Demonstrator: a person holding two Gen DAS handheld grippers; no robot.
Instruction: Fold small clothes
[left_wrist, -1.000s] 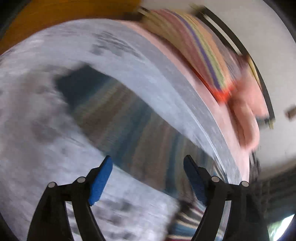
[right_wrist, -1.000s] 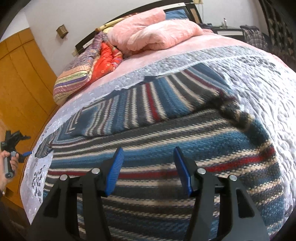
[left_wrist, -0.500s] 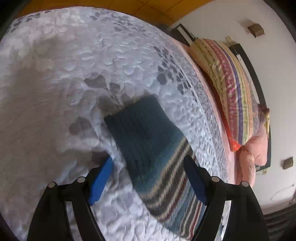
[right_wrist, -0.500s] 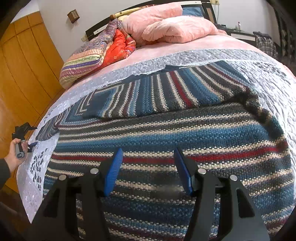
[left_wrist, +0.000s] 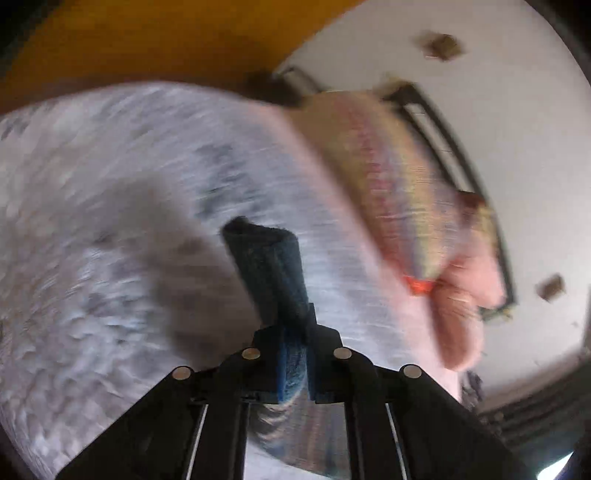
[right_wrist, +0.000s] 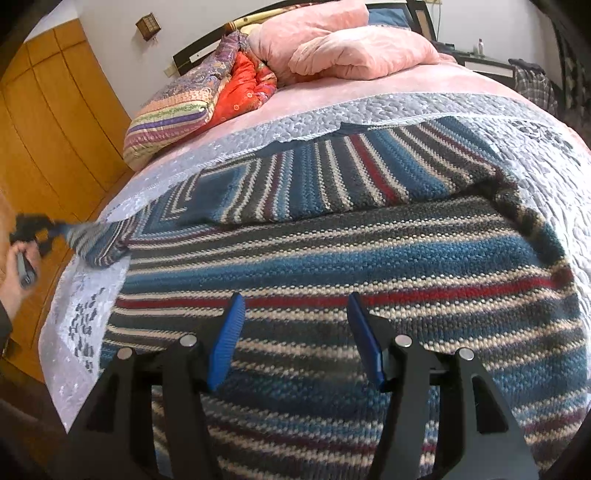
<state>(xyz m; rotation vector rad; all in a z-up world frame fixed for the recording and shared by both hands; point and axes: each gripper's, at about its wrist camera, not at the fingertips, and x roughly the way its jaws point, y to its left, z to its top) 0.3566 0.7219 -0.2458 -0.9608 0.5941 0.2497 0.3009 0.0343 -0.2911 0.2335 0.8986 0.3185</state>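
While its blue pads pinch together on a dark teal knitted cuff (left_wrist: 273, 273), the left hand-held gripper (left_wrist: 293, 363) holds that end of the sleeve up off the bed, and the left wrist view is smeared with blur. Seen from the right wrist camera, this same gripper sits far out at the bed's left edge, gripped in a person's hand (right_wrist: 16, 275), with the sleeve stretched from it toward the body of the striped sweater (right_wrist: 351, 258). The right hand-held gripper (right_wrist: 295, 339) hangs just over the sweater's lower part with its jaws spread wide and nothing between them. The sweater, banded in blue, grey, cream and red, lies spread flat across a pale grey quilted bedspread (right_wrist: 546, 173), its other sleeve folded over along the far edge. Beyond it a pink sheet (right_wrist: 369, 88) runs up to a striped pillow (right_wrist: 173, 118), an orange-red cushion (right_wrist: 247, 85) and a pink duvet (right_wrist: 343, 48) by the headboard. Wooden wardrobe doors (right_wrist: 55, 122) stand to the left.
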